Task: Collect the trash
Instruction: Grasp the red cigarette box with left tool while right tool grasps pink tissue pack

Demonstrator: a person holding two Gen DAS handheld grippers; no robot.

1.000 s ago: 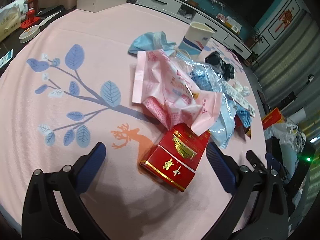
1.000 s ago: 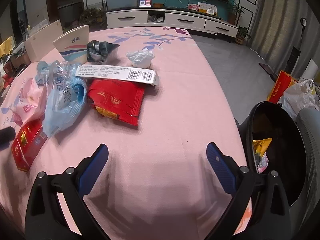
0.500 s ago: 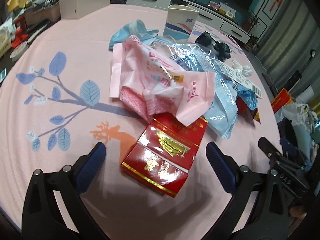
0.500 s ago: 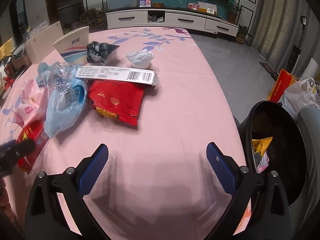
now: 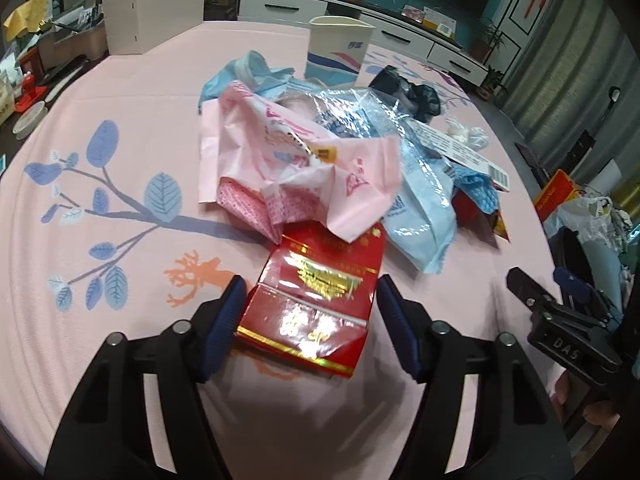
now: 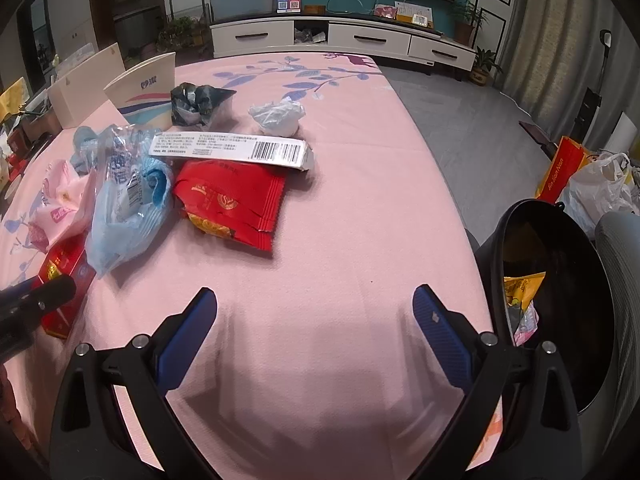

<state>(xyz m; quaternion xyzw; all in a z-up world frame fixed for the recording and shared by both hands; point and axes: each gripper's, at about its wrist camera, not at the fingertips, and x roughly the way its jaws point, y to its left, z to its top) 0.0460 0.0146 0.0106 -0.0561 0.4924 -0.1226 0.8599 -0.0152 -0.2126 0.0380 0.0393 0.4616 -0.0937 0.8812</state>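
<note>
Left wrist view, L to R: pink tablecloth w/ blue branch print and an orange deer. Left gripper sits low over the red foil carton; jaws have just been closing and both blue pads now lie at the carton's two sides, apparently touching, so it looks clamped on the carton, which rests on the cloth. Carton's far end is tucked under a crumpled pink wrapper. Behind that, a blue rag and a paper cup standing upright. Right of the pink wrapper: clear/blue plastic bag, black crumpled bag, white barcode box, white tissue wad.

Right wrist view, L to R: same carton at the left edge, then the blue bag, red snack pouch just below the barcode box. Right gripper hangs over bare cloth, jaws wide apart, nothing between them. Far right, off the table edge: black trash bin w/ a yellow wrapper inside.
</note>
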